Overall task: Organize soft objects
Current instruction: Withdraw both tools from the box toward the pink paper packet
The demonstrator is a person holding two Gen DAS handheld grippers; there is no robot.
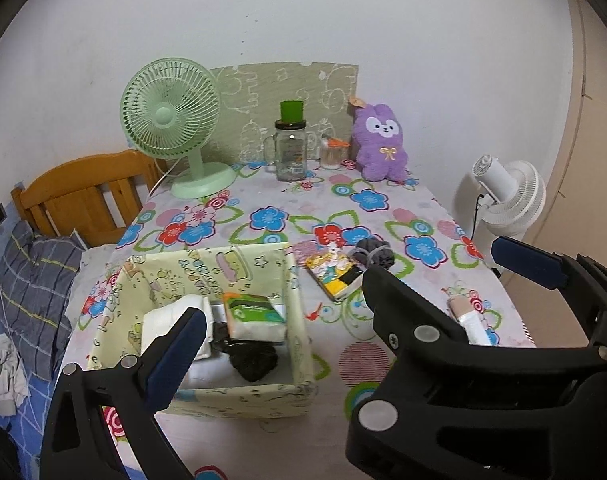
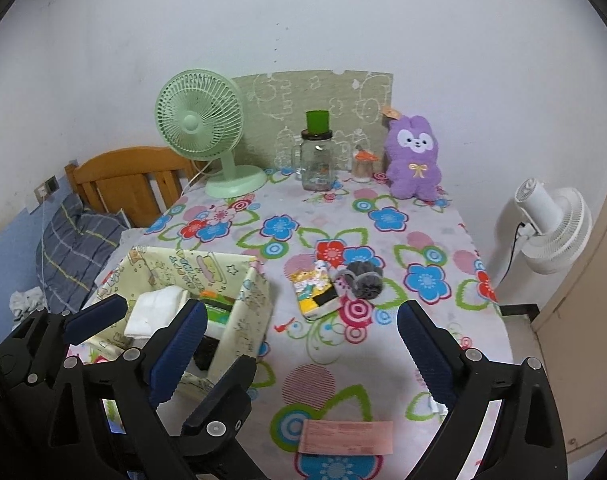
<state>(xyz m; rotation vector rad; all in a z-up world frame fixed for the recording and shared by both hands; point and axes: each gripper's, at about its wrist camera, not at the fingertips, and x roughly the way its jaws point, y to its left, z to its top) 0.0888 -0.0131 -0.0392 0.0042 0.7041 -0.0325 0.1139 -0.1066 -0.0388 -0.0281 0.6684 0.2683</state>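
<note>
A cream printed fabric box [image 1: 207, 252] stands at the table's front left, holding a white folded cloth [image 1: 163, 320], a green tissue pack [image 1: 255, 312] and a black bundle [image 1: 251, 360]. Right of it lie a yellow cartoon tissue pack [image 2: 315, 292] and grey rolled socks [image 2: 363, 278]. A purple plush rabbit [image 2: 413, 160] sits at the back right. My left gripper [image 1: 299, 320] hovers open over the box's front, empty. My right gripper [image 2: 301, 308] is open and empty just right of the box; in the left wrist view it [image 1: 435, 260] hides the left gripper's right finger.
A green desk fan [image 1: 171, 120], a glass jar with a green lid [image 1: 290, 152] and a small jar [image 1: 333, 154] line the back edge. A pink paper slip [image 2: 345, 436] lies near the front. Off the table are a white fan [image 2: 551, 232] right and a wooden headboard [image 1: 83, 192] left.
</note>
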